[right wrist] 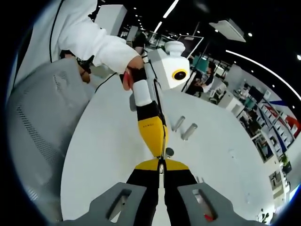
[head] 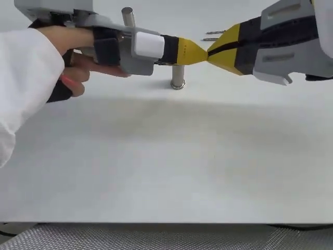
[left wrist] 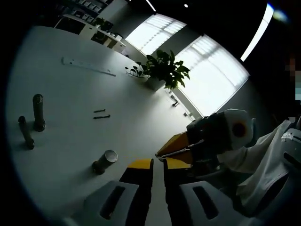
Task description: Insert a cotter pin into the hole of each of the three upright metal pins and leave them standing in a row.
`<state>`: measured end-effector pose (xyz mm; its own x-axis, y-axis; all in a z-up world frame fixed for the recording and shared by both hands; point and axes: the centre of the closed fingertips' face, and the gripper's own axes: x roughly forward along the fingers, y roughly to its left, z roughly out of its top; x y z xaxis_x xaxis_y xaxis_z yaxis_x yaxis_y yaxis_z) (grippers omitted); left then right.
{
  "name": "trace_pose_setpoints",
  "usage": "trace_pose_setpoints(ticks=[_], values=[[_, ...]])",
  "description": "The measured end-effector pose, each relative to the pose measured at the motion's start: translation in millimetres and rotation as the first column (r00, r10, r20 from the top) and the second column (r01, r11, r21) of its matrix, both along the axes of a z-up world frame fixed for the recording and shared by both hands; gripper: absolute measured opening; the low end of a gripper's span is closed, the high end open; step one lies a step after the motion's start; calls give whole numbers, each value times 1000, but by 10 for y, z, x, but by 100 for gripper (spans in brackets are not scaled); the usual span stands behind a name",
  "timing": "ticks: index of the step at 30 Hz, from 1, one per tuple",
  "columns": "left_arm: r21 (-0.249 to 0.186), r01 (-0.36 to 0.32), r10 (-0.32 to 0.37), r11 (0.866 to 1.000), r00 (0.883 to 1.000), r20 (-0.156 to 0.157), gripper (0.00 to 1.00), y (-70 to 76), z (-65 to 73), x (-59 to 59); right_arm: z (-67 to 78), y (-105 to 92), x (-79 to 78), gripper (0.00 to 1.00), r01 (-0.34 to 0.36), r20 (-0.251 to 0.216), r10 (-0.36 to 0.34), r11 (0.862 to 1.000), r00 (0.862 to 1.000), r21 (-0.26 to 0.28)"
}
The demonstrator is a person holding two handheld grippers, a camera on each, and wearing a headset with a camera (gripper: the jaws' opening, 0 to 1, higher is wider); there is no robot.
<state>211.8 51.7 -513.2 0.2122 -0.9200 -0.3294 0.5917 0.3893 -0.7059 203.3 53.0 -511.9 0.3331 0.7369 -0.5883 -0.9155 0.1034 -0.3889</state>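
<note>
My left gripper (head: pixel 204 52) and right gripper (head: pixel 210 52) meet tip to tip above the white table, both with jaws together. A thin dark sliver, apparently a cotter pin (right wrist: pixel 161 167), sits between the tips of the right gripper (right wrist: pixel 161 165). The left gripper (left wrist: pixel 159 165) shows nothing clearly between its jaws. One upright metal pin (head: pixel 178 79) stands just below the left jaws, its top hidden behind them. A second pin (head: pixel 128 15) stands farther back. The left gripper view shows three pins (left wrist: pixel 37 111) (left wrist: pixel 25 133) (left wrist: pixel 105 161) standing. Two loose cotter pins (head: pixel 213 35) lie behind the grippers.
A person's hand and white sleeve (head: pixel 26 73) hold the left gripper. The table's front edge (head: pixel 166 223) runs across the bottom, with a mesh surface below it. A potted plant (left wrist: pixel 162 70) and a long strip (left wrist: pixel 89 67) sit at the table's far side.
</note>
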Motion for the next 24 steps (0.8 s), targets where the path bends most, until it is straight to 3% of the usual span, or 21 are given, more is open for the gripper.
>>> trace_pose_setpoints(ticks=[8,11,18,19,22,24], values=[[13,1,-1,1000,1000,-6,13,-4,-20,-28,-30,-1,-76,0,-12,5,12,1000,1000,-25],[32,1,-1,999,1000,-9,11,0,-60,-38,-5,13,-106,0,-17,7,17,1000,1000,-21],[21,7,-6,1000,1000,-15,10,-23,-57,-49,-16,3,-141,0,-20,-3,20,999,1000,-29],[1,3,-3,1000,1000,-25,10,-42,-30,-47,-23,3,-151,0,-19,-4,19,999,1000,-32],[1,-3,3,1000,999,-38,8,-47,-33,-32,-14,1,-185,0,-20,-2,20,999,1000,-32],[-6,-11,11,1000,998,-68,4,-42,-47,-20,-6,0,-195,0,-20,-3,20,999,1000,-33]])
